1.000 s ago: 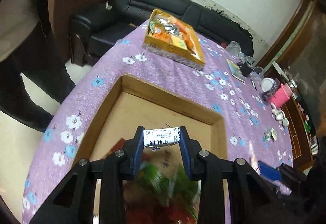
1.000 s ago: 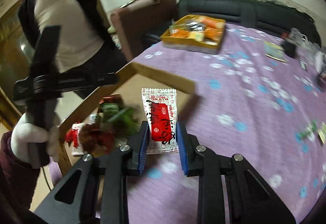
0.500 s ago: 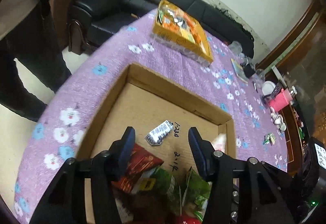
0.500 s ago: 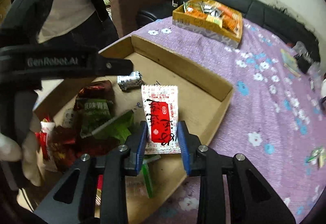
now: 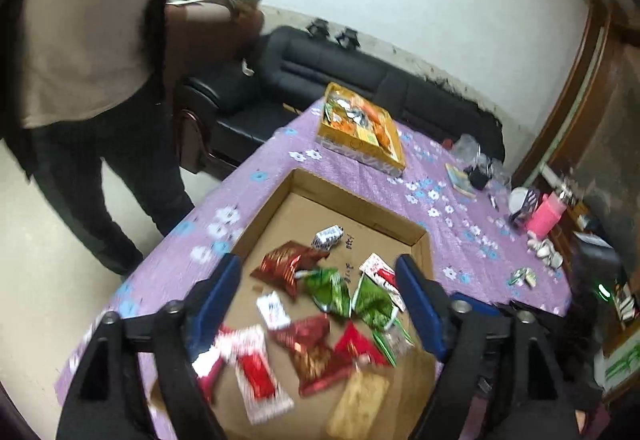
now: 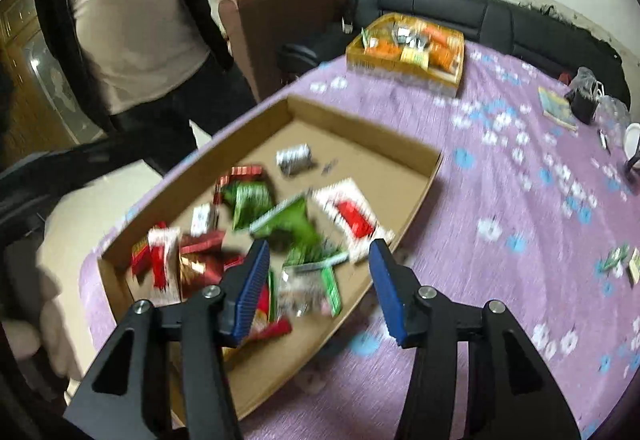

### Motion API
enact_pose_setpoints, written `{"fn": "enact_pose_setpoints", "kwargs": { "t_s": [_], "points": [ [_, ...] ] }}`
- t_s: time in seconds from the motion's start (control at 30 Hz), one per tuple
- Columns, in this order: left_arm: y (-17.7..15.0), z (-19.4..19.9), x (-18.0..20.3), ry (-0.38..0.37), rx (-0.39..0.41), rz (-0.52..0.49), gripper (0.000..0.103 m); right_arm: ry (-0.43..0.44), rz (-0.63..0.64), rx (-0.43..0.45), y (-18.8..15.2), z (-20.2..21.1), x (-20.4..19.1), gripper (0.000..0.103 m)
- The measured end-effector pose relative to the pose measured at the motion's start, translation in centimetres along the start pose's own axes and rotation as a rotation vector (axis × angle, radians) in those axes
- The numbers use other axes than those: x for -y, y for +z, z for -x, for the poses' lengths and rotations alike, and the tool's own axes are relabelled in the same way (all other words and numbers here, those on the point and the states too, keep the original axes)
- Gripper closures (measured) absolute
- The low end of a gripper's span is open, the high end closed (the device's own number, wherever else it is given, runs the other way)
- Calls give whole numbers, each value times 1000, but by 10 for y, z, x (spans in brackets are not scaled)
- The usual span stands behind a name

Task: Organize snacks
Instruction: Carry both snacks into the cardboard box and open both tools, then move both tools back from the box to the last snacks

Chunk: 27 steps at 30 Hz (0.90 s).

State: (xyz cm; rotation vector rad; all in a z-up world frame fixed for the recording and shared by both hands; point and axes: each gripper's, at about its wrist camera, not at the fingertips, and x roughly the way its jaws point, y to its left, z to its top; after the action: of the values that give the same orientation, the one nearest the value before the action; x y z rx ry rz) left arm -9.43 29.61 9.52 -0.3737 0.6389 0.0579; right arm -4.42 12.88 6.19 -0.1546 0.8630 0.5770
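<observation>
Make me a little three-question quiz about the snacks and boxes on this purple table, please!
1. True or false: the right tool is squeezing the white and red packet.
2. Where does the small silver packet lie? A) on the tablecloth B) in the cardboard tray C) in the yellow box
3. Fill in: the left tool holds ____.

Key:
1. False. Its jaws have just been opening and the packet lies loose in the tray.
2. B
3. Nothing. Its jaws have just been opening, with no snack between them.
</observation>
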Motion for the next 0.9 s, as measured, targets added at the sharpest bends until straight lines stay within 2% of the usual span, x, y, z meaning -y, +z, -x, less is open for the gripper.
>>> {"fn": "enact_pose_setpoints", "kwargs": {
  "t_s": [0.07, 0.13, 0.17, 0.23, 0.3, 0.37, 0.43, 0.47, 0.63, 0.9],
  "points": [
    [0, 2, 2, 25, -1, 4, 22, 3, 8, 8, 12, 4, -3, 49],
    [2, 6, 9, 69, -6, -8, 22, 4, -4, 67, 16, 25, -1, 49],
    [2, 17, 16, 70, 30, -16, 22, 21, -6, 90, 10, 36, 0, 49],
    [-5, 33, 28, 105, 99, -50, 22, 33, 21, 117, -14, 57, 1, 46],
    [-17, 43, 45, 192, 167, -100, 17, -17, 24, 159, -42, 73, 6, 42],
    [-29, 47, 61, 265, 225, -133, 14, -31, -20, 174, -67, 82, 18, 41],
    [-34, 45, 75, 296, 235, -138, 4, -16, -105, 179, -86, 87, 35, 41],
    [-35, 43, 82, 281, 221, -143, 0, -8, -149, 180, -94, 89, 44, 41],
    [-41, 37, 121, 189, 126, -245, 0, 5, -289, 192, -119, 99, 76, 41],
    [-57, 36, 138, 207, 80, -319, 0, -15, -288, 177, -127, 99, 72, 40]
  ]
}}
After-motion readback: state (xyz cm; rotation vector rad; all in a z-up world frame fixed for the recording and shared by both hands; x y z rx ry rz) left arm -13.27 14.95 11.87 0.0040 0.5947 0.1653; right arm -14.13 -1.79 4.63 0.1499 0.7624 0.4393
